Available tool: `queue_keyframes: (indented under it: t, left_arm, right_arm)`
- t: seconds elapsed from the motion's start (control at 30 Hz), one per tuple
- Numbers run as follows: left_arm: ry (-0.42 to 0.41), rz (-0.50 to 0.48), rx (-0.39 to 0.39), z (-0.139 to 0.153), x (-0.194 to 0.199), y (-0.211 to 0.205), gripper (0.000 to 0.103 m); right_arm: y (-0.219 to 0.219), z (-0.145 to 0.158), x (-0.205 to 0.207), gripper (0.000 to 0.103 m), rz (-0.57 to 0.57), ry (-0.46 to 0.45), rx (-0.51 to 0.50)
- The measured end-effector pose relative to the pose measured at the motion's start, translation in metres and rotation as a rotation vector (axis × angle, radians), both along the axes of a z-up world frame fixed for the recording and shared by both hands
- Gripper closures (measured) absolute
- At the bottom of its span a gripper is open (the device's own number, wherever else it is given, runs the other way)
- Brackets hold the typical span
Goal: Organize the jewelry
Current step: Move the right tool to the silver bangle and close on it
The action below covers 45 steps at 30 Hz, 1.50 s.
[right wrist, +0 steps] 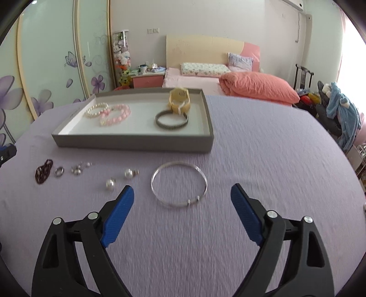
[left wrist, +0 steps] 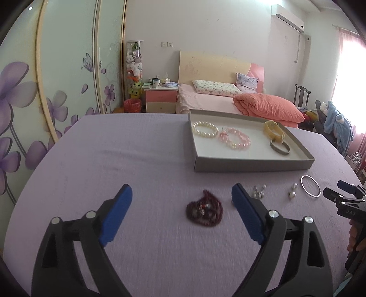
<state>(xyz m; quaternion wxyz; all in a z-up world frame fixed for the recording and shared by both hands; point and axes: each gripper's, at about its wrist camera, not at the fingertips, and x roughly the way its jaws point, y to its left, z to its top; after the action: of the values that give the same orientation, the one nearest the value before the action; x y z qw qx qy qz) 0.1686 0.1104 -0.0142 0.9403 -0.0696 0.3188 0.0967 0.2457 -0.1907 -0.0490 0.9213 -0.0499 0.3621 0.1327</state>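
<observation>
Bedroom, pale walls. On the left, sliding wardrobe doors (left wrist: 68, 75) of frosted pale green with purple flower prints and cream frames. Beside them, a tall clear display tube (left wrist: 134, 68) stuffed with plush toys, a red bin (left wrist: 132, 105) at its foot. Next, a pink and cream nightstand (left wrist: 161, 100) cluttered on top. Against the far wall, a bed (left wrist: 205, 100) with cream and pink headboard, floral pillow, folded coral duvet (left wrist: 270, 106). High on the wall, a white air conditioner (left wrist: 289, 19). Far right, bright window with pink curtain (left wrist: 350, 68), overexposed. In front, lilac cloth over the desk (left wrist: 137, 148).
</observation>
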Motion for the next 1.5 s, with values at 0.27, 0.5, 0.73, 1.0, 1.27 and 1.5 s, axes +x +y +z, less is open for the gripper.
queue_keyframes:
  t: [0.27,0.5,0.73,1.0,1.27,1.5]
  left_arm:
    - [0.0,0.004,-0.012,-0.006,-0.018,0.005,0.008]
    - [0.007,0.002,-0.016,-0.009,-0.015,0.005,0.008]
    - [0.019,0.0,-0.021,-0.014,-0.013,0.006,0.008]
    - [0.035,0.0,-0.028,-0.015,-0.007,0.006,0.008]
    - [0.056,-0.013,-0.019,-0.02,-0.004,0.001,0.008]
    - [0.068,-0.027,-0.01,-0.022,-0.002,-0.006,0.008]
  right_arm:
    - [-0.001,-0.019,0.01,0.012,-0.02,0.078,-0.03]
    - [0.005,-0.029,0.022,0.005,-0.031,0.128,-0.08]
    - [0.003,-0.029,0.041,0.005,-0.046,0.161,-0.032]
    - [0.011,-0.028,0.051,0.006,-0.023,0.16,-0.03]
    - [0.01,-0.026,0.057,0.006,-0.001,0.16,-0.032]
    - [0.012,-0.022,0.054,0.028,0.019,0.15,-0.03]
